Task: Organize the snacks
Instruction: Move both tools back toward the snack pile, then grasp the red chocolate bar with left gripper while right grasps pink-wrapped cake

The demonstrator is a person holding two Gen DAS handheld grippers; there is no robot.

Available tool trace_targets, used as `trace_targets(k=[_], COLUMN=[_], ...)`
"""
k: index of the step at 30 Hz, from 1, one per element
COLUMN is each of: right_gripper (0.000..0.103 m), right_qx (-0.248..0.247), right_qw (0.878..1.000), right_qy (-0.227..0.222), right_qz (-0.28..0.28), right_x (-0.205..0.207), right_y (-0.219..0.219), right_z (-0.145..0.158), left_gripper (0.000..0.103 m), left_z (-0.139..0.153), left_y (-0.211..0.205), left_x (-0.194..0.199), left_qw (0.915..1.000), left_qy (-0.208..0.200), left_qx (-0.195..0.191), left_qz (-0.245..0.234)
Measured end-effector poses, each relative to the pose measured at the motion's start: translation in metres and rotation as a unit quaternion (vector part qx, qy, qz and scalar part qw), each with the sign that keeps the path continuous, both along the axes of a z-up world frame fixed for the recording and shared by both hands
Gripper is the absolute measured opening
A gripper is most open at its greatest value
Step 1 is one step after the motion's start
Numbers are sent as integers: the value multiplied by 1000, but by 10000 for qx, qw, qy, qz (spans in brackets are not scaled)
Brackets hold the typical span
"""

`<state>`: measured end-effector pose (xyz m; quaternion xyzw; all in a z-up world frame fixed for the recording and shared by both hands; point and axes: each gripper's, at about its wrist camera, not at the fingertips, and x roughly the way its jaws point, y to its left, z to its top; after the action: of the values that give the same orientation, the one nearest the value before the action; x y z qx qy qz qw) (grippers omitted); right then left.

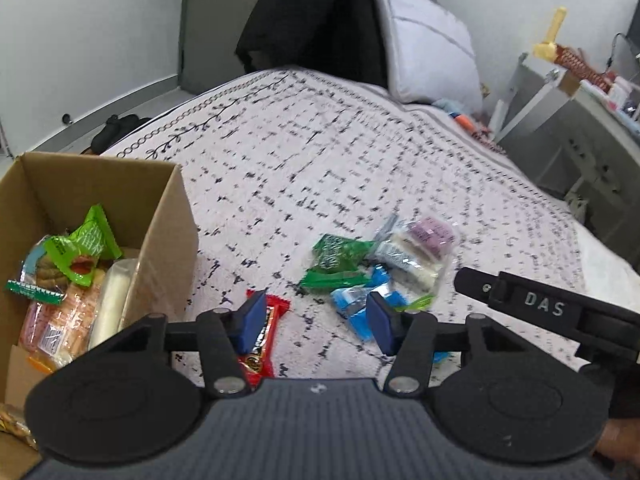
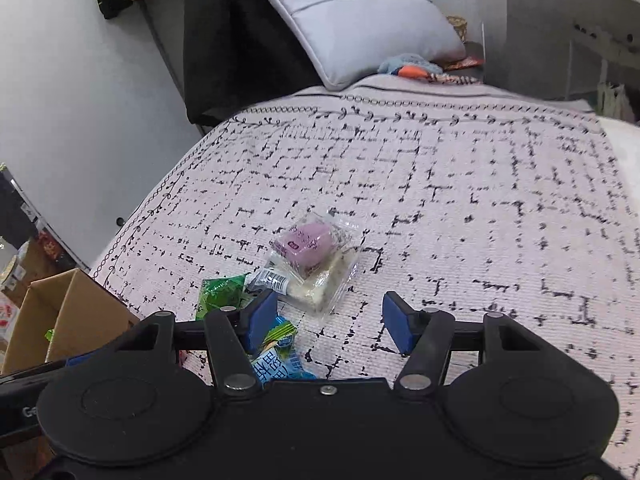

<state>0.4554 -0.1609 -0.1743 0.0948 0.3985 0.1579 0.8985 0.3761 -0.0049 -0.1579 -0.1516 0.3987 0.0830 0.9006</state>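
Left gripper (image 1: 316,320): I see it spread, empty.
Right gripper (image 2: 330,326): spread, empty.
Left view only: red wrapper (image 1: 266,344), filled cardboard box (image 1: 168,216).

A home bedroom: a bed spread with a pale, black-flecked bedcover (image 2: 440,184) fills both views, a grey pillow (image 2: 360,16) propped at its head. Dark clothes (image 2: 240,40) hang against the wall, and a grey dresser (image 1: 580,136) cluttered with small items stands alongside.
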Motion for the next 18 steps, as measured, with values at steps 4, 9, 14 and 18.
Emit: trace_targets(k=[4, 9, 14, 18], right_gripper=[59, 59, 59, 61], right_qx=[105, 182, 167, 104], right_qw=[9999, 9997, 9998, 9998], right_qy=[115, 150, 26, -132], right_qz=[-7, -15, 97, 87], right_x=[9, 20, 27, 32], right_y=[0, 2, 11, 16], right_z=[-14, -27, -33, -33], left_gripper=[48, 45, 45, 45], left_z=[-12, -26, -35, -44], left_y=[3, 6, 2, 1], left_x=[8, 17, 21, 22], left_qw=[9997, 9986, 9971, 9963], left_qy=[207, 424, 568, 723], left_qx=[57, 153, 395, 357], left_qz=[139, 277, 315, 305])
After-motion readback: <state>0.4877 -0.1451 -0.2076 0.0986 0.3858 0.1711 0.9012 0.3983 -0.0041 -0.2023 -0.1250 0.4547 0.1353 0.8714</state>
